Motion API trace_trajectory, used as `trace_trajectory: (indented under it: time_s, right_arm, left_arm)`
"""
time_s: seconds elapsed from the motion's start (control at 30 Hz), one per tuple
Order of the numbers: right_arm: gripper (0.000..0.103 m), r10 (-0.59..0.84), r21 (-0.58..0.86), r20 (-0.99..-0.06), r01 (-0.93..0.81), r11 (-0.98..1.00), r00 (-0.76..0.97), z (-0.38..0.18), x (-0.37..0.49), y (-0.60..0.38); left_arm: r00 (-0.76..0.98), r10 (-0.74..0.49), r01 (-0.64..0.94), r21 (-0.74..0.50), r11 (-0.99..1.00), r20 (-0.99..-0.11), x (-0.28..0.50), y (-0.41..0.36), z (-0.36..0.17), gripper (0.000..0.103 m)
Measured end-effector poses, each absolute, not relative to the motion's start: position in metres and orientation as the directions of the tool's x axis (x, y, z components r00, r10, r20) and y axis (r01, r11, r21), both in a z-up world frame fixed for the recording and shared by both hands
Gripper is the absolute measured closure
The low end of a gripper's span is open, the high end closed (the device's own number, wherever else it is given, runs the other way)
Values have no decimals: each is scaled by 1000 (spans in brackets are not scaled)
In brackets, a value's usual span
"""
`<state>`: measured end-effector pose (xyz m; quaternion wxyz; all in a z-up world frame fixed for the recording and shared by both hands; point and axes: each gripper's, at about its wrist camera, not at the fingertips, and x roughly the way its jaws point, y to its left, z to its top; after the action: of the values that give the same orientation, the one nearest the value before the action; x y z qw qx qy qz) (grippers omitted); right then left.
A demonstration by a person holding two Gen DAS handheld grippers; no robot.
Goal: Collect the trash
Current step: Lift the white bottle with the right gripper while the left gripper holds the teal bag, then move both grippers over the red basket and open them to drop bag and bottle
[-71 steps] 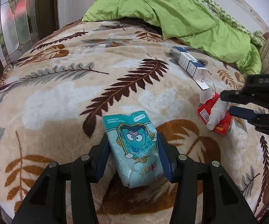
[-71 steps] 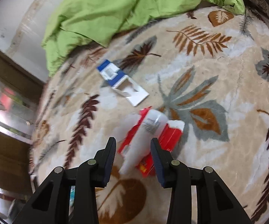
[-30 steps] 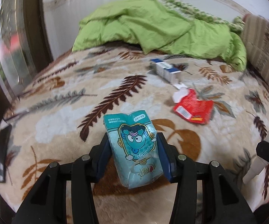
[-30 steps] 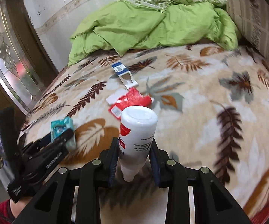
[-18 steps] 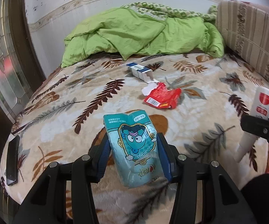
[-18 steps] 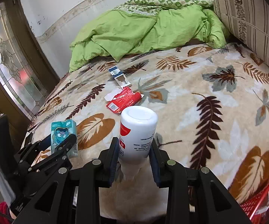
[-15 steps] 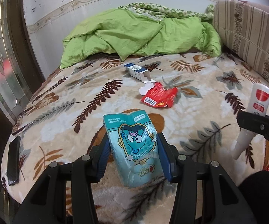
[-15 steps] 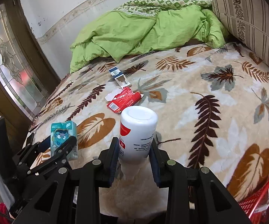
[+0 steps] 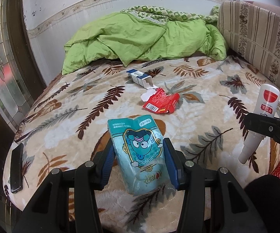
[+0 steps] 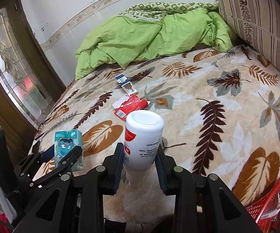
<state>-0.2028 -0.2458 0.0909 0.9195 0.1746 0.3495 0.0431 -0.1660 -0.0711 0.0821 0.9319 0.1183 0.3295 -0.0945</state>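
My left gripper (image 9: 139, 153) is shut on a teal cartoon tissue pack (image 9: 138, 151), held above the bed's near edge; the pack also shows in the right wrist view (image 10: 68, 146). My right gripper (image 10: 140, 153) is shut on a white bottle with a red label (image 10: 143, 137), nozzle end down; the bottle also shows in the left wrist view (image 9: 260, 116). A red torn wrapper (image 9: 160, 103) and an open blue-and-white carton (image 9: 140, 77) lie on the leaf-pattern blanket farther back. A red mesh basket (image 10: 274, 200) sits low at the right.
A crumpled green quilt (image 9: 140, 36) fills the bed's far end. A striped cushion (image 9: 256, 38) stands at the right. A black phone (image 9: 16, 168) lies at the bed's left edge. A glass-panelled door (image 10: 13, 66) is at the left.
Both grippers pulled back from the bed with their loads. The right gripper took the white bottle off the red wrapper. The red basket has come into view.
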Motion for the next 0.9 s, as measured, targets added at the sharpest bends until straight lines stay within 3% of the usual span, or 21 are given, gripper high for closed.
trace_trajectory:
  time_s: [0.9]
  right_arm:
    - [70,212,385,-612,53,921,762,104,-217,-250]
  left_arm:
    - [760,-141,285,131,950,-635,-173,-79,90,56]
